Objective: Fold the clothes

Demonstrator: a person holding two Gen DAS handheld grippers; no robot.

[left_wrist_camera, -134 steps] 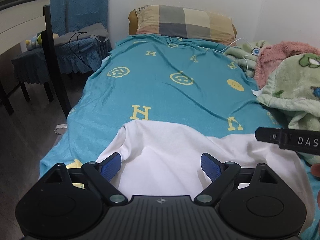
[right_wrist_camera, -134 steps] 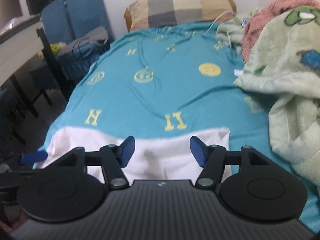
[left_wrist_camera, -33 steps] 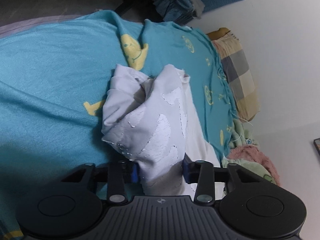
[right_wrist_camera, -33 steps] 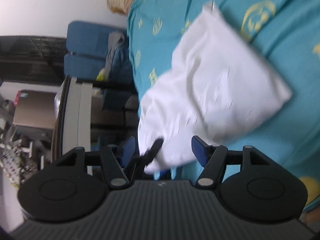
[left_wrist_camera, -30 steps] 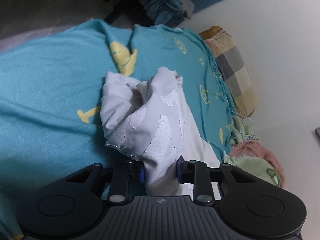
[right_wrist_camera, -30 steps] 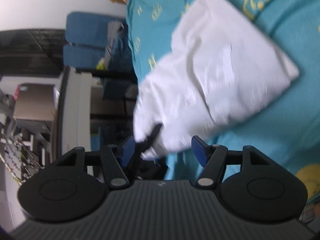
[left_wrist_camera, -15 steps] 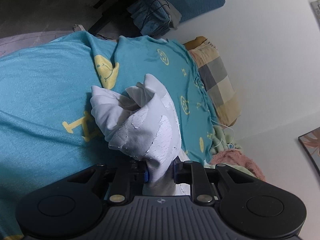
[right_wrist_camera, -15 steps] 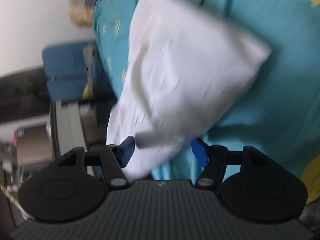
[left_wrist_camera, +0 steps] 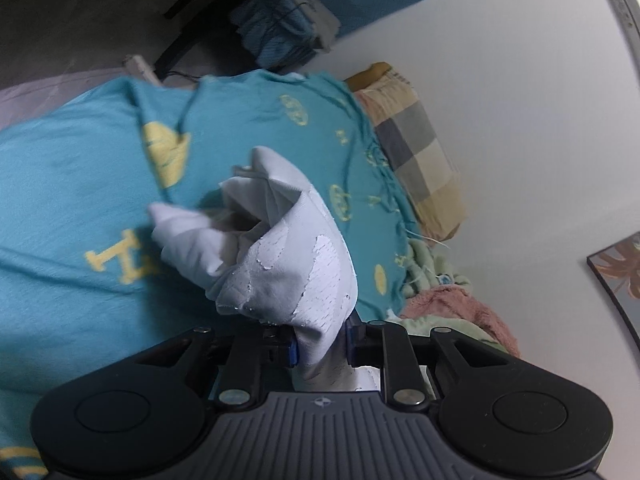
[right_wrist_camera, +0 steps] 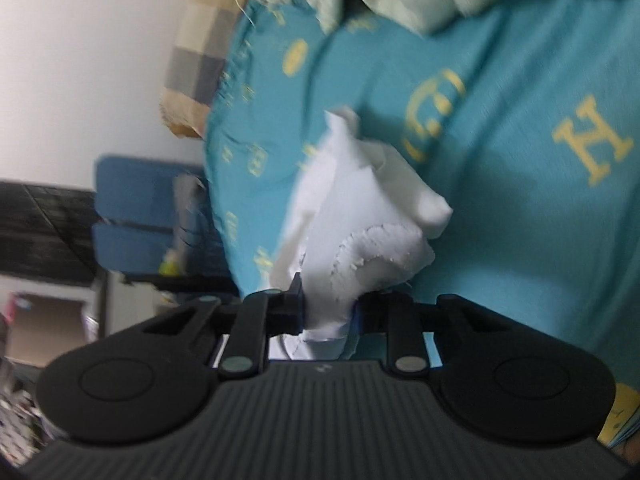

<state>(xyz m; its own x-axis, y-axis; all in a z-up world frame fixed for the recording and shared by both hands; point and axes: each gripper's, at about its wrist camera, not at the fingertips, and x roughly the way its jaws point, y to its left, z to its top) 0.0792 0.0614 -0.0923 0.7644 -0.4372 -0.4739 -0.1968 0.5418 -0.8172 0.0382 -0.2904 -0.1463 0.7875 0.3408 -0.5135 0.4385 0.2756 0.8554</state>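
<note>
Jaws of both grippers, left point(left_wrist_camera: 321, 339) and right point(right_wrist_camera: 329, 317), narrow, right's just closed, clamping bunched white garment point(left_wrist_camera: 280, 264).

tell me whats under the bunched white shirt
Under the white shirt lies the teal bedsheet with yellow prints. The patch directly beneath the cloth is hidden, so nothing else there can be confirmed.

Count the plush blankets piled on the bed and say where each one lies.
2 visible. A pale green plush blanket lies bunched at the teal sheet's far edge, below the checked pillow; a pink plush blanket sits heaped beside it. More may be hidden past the frame.
</note>
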